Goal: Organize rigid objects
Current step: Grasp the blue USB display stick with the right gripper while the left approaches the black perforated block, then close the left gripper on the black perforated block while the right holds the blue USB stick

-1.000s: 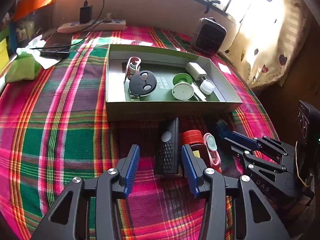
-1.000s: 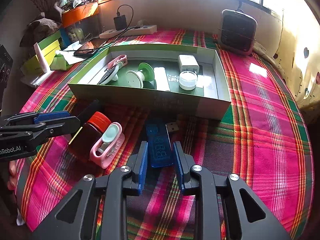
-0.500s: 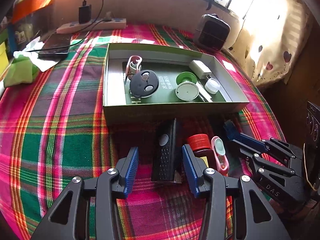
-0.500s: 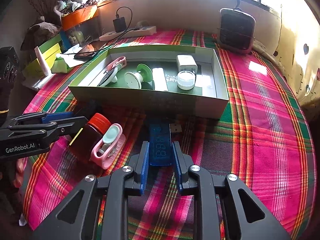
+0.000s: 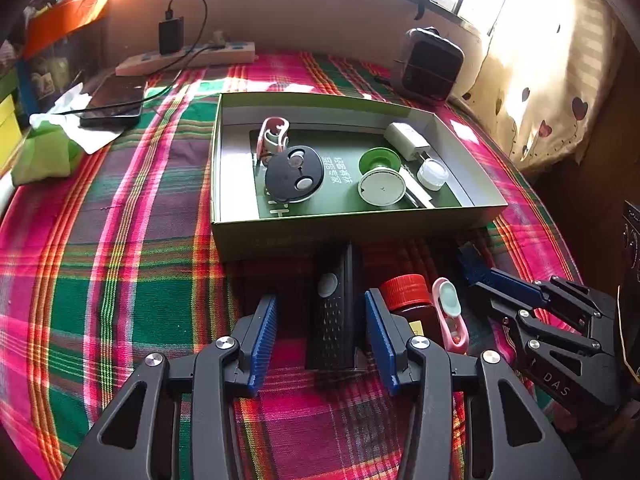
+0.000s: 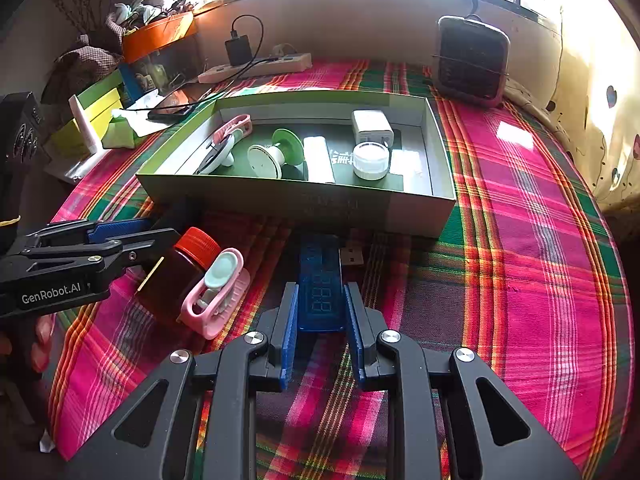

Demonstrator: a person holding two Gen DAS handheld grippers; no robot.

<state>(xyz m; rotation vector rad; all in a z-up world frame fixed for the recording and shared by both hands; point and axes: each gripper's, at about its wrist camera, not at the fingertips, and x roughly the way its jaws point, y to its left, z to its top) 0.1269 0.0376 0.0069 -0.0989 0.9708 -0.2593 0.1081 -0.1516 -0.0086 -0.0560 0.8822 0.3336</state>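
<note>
- The right tool (image 6: 321, 312) is clenched on a blue see-through USB meter (image 6: 321, 282), its blue pads pressing both long sides of it.
- The meter is flat and oblong, with a digit display on its face and a metal plug (image 6: 353, 254) sticking out at its far end; it lies on the plaid cloth (image 6: 520, 280) and reaches ahead of the tool toward the near wall of the green box (image 6: 304, 200).
- The left tool (image 5: 320, 332) is released, its pads standing apart on either side of a black remote (image 5: 334, 312) without touching it.
- The remote is long and dark, with a round grey button near its far end and a dotted grille nearer the tool.
- Just to the right of the left tool stand a brown bottle (image 5: 416, 308) with a red cap and, touching it, a pink clip (image 5: 450, 314).
- Ahead of both tools, the box holds a black disc (image 5: 294, 174), a green-and-white spool (image 5: 380, 180), a white charger (image 5: 406, 140) and a small white jar (image 5: 432, 174).
</note>
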